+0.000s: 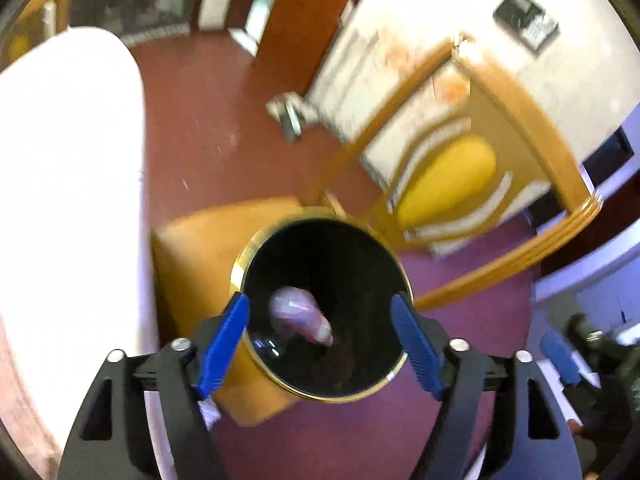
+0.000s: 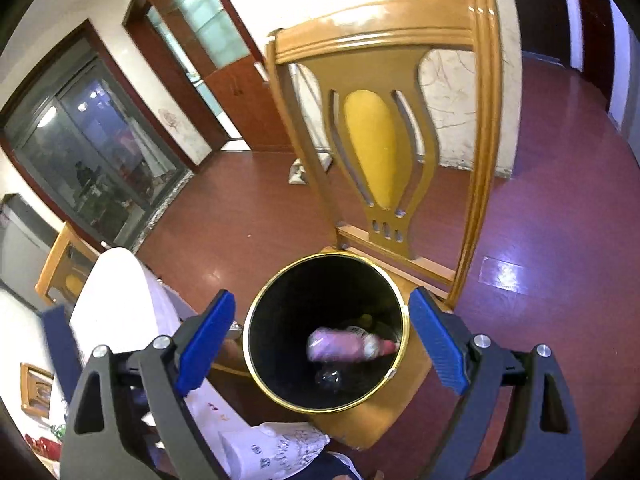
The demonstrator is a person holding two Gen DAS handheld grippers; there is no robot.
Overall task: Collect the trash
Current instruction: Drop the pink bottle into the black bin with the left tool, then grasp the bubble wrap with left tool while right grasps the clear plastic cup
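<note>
A black waste bin [image 2: 326, 330] with a gold rim is seen standing on the seat of a wooden chair [image 2: 384, 128] whose back carries a yellow padded oval. Inside the bin a pink plastic bottle [image 2: 348, 346] is seen lying on its side, with a clear crumpled item [image 2: 328, 378] just below it near the bin's bottom; other contents are too dark to be identified.

The right gripper [image 2: 322, 344] is held above the bin with its blue-padded fingers spread wide, one to either side of the rim, and nothing is held between them. The left gripper [image 1: 320, 344] is likewise held over the bin's [image 1: 324, 320] mouth, its jaws wide apart and nothing gripped; through this blurred view the pink bottle [image 1: 300, 314] is seen within the bin. A blue finger of the right gripper [image 1: 560, 360] is glimpsed at the right edge of the left wrist view.

A table covered by a white cloth [image 2: 116, 304] is seen just beside the chair, on the left. The floor [image 2: 240, 208] is of reddish-brown wood.
</note>
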